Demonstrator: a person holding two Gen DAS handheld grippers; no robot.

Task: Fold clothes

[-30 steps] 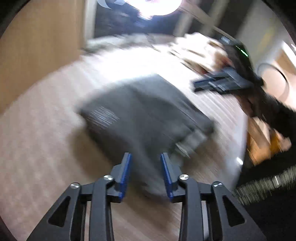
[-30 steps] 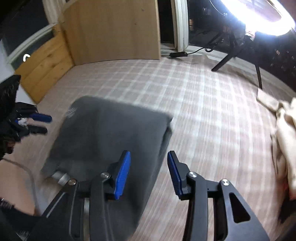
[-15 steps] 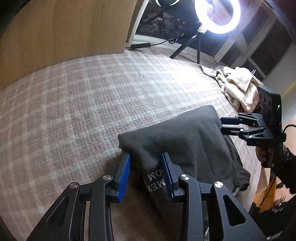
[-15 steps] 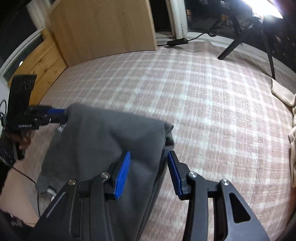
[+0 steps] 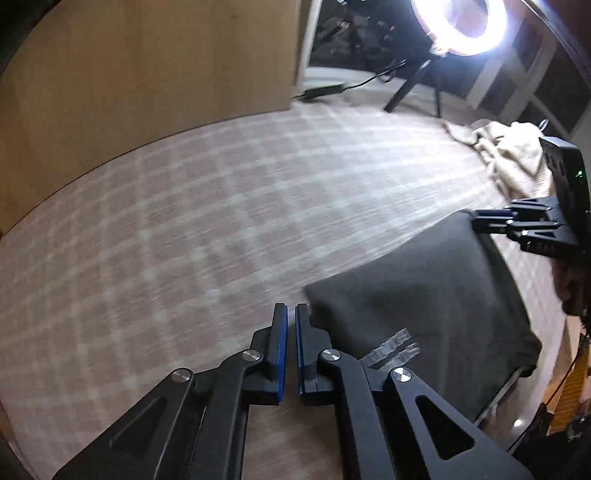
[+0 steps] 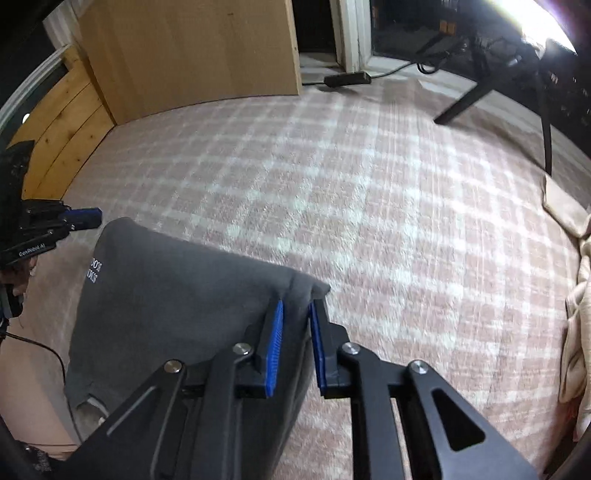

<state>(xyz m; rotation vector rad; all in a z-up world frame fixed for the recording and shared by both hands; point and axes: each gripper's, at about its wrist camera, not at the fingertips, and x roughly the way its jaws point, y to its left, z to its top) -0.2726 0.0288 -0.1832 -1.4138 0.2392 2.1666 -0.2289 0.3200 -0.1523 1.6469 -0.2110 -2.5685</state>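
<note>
A dark grey folded garment (image 5: pixel 424 295) with white lettering lies on a pink plaid bedcover (image 5: pixel 221 221). My left gripper (image 5: pixel 291 314) is shut and empty, just left of the garment's near corner. In the right wrist view my right gripper (image 6: pixel 295 310) is shut on the garment's (image 6: pixel 177 302) far right corner, the cloth pinched between its blue pads. The right gripper also shows in the left wrist view (image 5: pixel 491 218) at the garment's far edge. The left gripper shows in the right wrist view (image 6: pixel 85 218) beside the garment's left corner.
A pile of cream clothes (image 5: pixel 513 158) lies at the right edge of the bed, also seen in the right wrist view (image 6: pixel 576 295). A lit ring light on a tripod (image 5: pixel 461 26) stands beyond. A wooden board (image 6: pixel 192 51) stands at the back left.
My left gripper has closed and slid off the garment's corner, now empty beside it. My right gripper has closed onto the garment's far right corner.
</note>
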